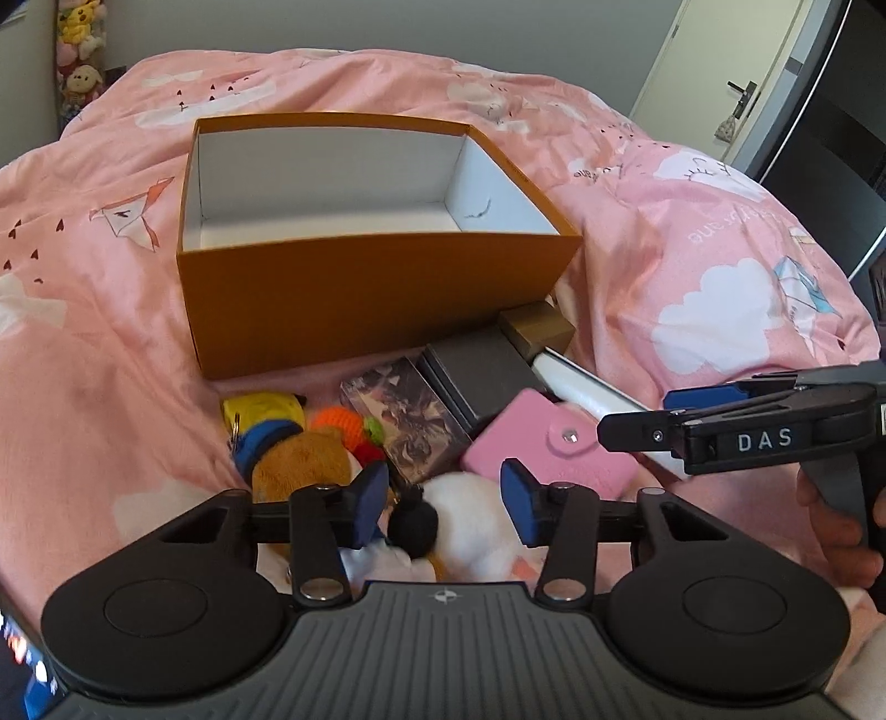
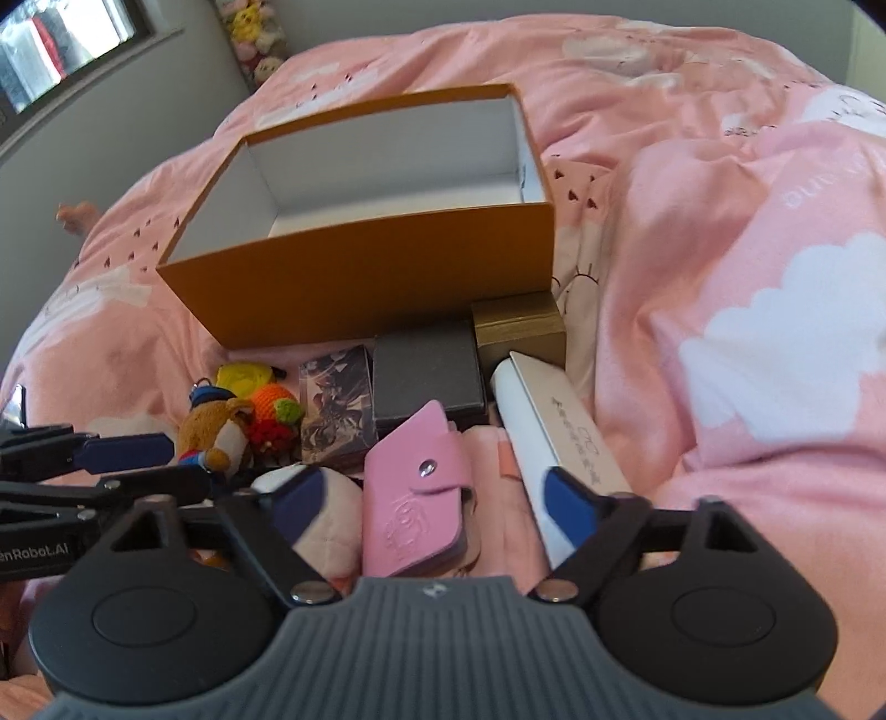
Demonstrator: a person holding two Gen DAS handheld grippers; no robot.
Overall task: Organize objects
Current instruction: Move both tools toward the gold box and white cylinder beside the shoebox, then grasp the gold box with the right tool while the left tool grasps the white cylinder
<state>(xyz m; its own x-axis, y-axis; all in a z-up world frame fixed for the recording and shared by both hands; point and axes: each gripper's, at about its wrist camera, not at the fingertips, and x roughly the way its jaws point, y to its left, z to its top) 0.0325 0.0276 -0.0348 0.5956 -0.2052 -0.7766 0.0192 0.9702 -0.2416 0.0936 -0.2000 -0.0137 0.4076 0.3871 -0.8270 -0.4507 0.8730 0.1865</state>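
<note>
An open orange box (image 1: 360, 293) (image 2: 387, 277) with a white, bare inside stands on the pink bedspread (image 1: 111, 310). In front of it lie a gold box (image 2: 520, 327), a dark grey box (image 2: 426, 376), a picture card pack (image 2: 335, 410), a long white box (image 2: 559, 426), a pink snap wallet (image 2: 415, 487) (image 1: 548, 448), a brown bear plush (image 1: 299, 459), an orange crochet toy (image 1: 338, 421) and a yellow plush (image 1: 263, 407). My left gripper (image 1: 446, 509) is open, its pads on either side of a white plush (image 1: 470, 526) with a black pompom. My right gripper (image 2: 434, 501) is open astride the wallet.
A hand (image 1: 841, 531) holds the right gripper (image 1: 653, 415) at the right edge. A door with a handle (image 1: 742, 94) stands beyond the bed at the right. Stuffed toys (image 1: 80, 50) hang in the far left corner, by a window (image 2: 55, 44). The quilt bulges right of the objects.
</note>
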